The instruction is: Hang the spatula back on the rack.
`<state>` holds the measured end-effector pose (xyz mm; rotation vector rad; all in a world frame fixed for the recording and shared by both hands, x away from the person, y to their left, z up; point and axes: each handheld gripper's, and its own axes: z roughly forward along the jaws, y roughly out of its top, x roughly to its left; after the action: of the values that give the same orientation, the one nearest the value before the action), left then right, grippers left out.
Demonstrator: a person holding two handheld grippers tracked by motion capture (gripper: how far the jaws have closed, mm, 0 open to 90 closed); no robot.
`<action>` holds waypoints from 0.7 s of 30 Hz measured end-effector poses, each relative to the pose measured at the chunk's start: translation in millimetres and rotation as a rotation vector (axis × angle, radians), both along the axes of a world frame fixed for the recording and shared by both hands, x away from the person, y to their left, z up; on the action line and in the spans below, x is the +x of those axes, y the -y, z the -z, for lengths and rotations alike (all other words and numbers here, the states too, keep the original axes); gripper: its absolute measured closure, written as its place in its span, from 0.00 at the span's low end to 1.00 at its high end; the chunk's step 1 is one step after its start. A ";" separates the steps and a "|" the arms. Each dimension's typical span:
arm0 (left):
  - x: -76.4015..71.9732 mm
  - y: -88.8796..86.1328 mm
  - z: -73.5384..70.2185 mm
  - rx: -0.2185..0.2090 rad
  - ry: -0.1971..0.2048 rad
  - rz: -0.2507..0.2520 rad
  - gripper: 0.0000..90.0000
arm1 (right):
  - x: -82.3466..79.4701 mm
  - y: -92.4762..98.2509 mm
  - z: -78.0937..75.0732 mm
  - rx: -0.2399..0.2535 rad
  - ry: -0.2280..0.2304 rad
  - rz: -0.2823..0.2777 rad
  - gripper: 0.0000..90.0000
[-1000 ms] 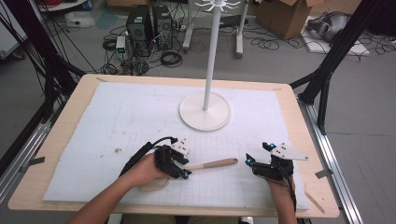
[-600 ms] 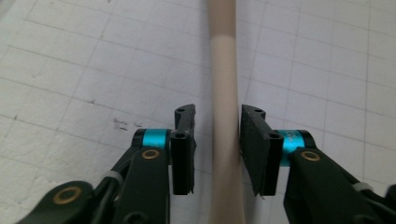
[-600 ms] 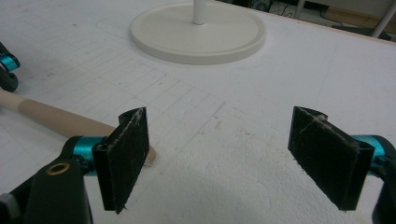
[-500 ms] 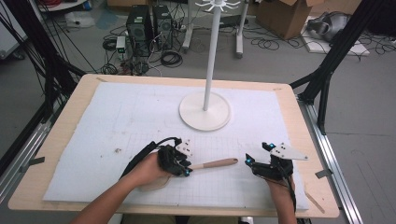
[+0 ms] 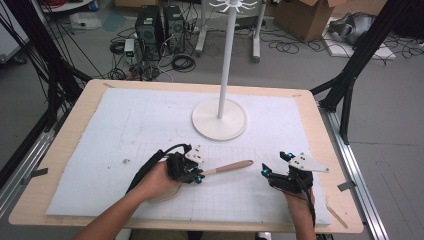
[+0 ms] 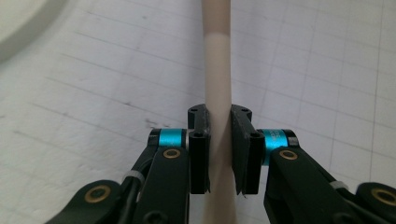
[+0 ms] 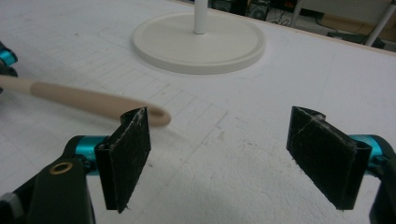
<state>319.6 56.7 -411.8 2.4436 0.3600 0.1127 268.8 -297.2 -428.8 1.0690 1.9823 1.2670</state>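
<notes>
A utensil with a long beige handle (image 5: 230, 166) lies on the white mat, its end pointing right toward my right gripper. My left gripper (image 5: 199, 175) is shut on that handle. In the left gripper view the two black pads (image 6: 198, 140) press on the handle (image 6: 217, 60) from both sides; the jaws have just been closing with the handle between them. My right gripper (image 5: 275, 164) rests at the front right, open. In the right gripper view its jaws (image 7: 219, 135) stand wide apart with nothing between them, and the handle's looped end (image 7: 84, 99) lies just beyond the left pad.
A white stand with a round base (image 5: 219, 118) and a tall pole (image 5: 226, 60) stands at the middle back of the mat; its base (image 7: 198, 44) lies ahead of the right gripper. The wooden table edge (image 5: 345, 150) borders the mat. Cables and boxes lie on the floor behind.
In the high view the left gripper's jaws have drawn together on the handle. The handle, the right gripper and the stand have kept their places.
</notes>
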 end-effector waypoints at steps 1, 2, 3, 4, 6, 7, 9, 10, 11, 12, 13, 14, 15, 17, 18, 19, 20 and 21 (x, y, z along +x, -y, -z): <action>0.5 -2.4 -2.8 -0.013 0.003 -0.016 0.87 | -0.7 -0.8 -0.6 0.005 -0.001 -0.001 0.23; 1.1 -5.2 -6.2 -0.031 0.015 -0.031 0.87 | -1.4 -3.8 -2.3 0.016 -0.007 -0.003 0.23; 1.2 -6.6 -8.2 -0.042 0.024 -0.043 0.87 | -1.4 -3.8 -2.3 0.016 -0.007 -0.003 0.23; 1.2 -8.9 -11.9 -0.057 0.038 -0.062 0.87 | -1.2 -5.2 -3.2 0.021 -0.004 -0.007 0.23; 1.2 -11.3 -16.3 -0.086 0.062 -0.084 0.87 | -0.8 -11.1 -6.5 0.033 -0.005 -0.020 0.25; 0.7 -12.2 -19.0 -0.100 0.072 -0.095 0.87 | 0.0 -15.2 -8.6 0.035 0.001 -0.031 0.26; -1.1 -12.6 -23.5 -0.127 0.099 -0.112 0.87 | 1.9 -25.0 -12.7 0.034 -0.001 -0.052 0.26; -2.0 -12.4 -25.5 -0.135 0.116 -0.113 0.87 | 3.4 -30.3 -14.8 0.033 0.001 -0.063 0.27; -3.4 -11.7 -27.1 -0.144 0.128 -0.115 0.87 | 5.4 -35.6 -16.8 0.027 0.003 -0.077 0.28; -4.7 -10.6 -28.4 -0.153 0.139 -0.114 0.87 | 6.9 -41.3 -18.9 0.029 -0.005 -0.087 0.28; -6.2 -9.3 -29.7 -0.158 0.154 -0.115 0.87 | 9.3 -46.1 -20.9 0.030 -0.002 -0.103 0.29; -7.7 -7.8 -30.4 -0.166 0.170 -0.114 0.87 | 13.5 -56.0 -25.3 0.032 -0.001 -0.124 0.29; -9.0 -6.5 -31.2 -0.169 0.179 -0.110 0.87 | 13.5 -56.0 -25.3 0.032 -0.001 -0.124 0.29; -11.5 -3.6 -31.9 -0.175 0.194 -0.099 0.87 | 18.1 -65.5 -30.7 0.031 0.000 -0.131 0.30; -11.9 -2.9 -32.2 -0.175 0.196 -0.096 0.87 | 20.6 -69.1 -32.6 0.029 -0.003 -0.124 0.29; -12.3 -1.6 -32.2 -0.174 0.194 -0.096 0.87 | 25.5 -74.9 -36.7 0.040 -0.017 -0.123 0.28; -12.3 -1.1 -32.2 -0.173 0.197 -0.102 0.87 | 25.5 -74.9 -36.7 0.040 -0.017 -0.123 0.28; -11.9 -1.2 -32.4 -0.175 0.202 -0.111 0.87 | 26.7 -76.8 -38.4 0.043 -0.015 -0.121 0.28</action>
<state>307.7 57.9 -379.4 2.2161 0.3973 0.3580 295.6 -220.4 -390.4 0.9935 2.0667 1.3735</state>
